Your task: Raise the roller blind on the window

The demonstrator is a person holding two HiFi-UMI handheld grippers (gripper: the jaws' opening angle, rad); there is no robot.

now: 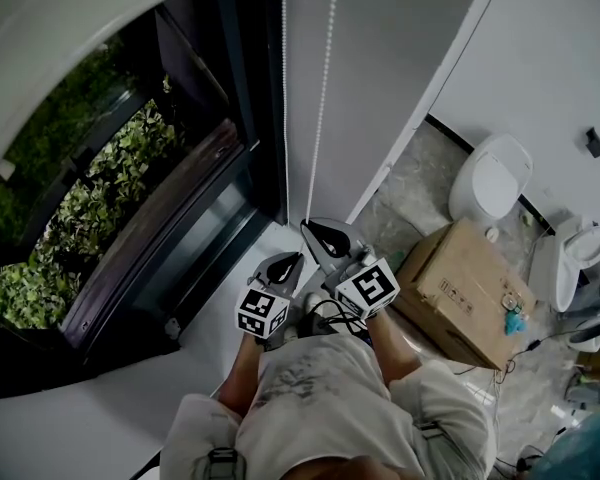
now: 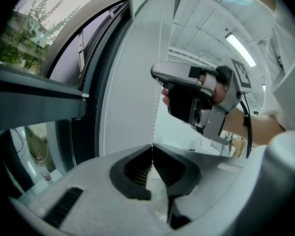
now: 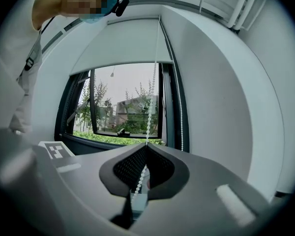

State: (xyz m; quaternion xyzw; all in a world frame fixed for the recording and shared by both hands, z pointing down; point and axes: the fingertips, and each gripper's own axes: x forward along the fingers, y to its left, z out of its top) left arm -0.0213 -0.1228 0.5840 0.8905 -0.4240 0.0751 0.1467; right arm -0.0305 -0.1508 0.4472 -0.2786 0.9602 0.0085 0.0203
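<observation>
A white bead chain (image 1: 323, 78) hangs beside the window in two strands. My right gripper (image 1: 307, 228) is shut on the right strand (image 3: 151, 97), and beads trail down behind its closed pads. Just below it, my left gripper (image 1: 294, 259) is shut on what looks like the same strand (image 2: 158, 58). In the left gripper view the right gripper (image 2: 160, 75) shows close above, at the chain. The other strand (image 2: 106, 97) hangs free along the frame. The grey roller blind (image 3: 123, 45) covers the top of the window (image 3: 120, 107); trees and a building show below its bottom edge.
A white wall (image 1: 380, 58) runs right of the chain. On the floor to the right stand a cardboard box (image 1: 465, 288) and white toilet fixtures (image 1: 492, 180). The dark window frame (image 1: 195, 183) and sill are on the left, with green plants outside.
</observation>
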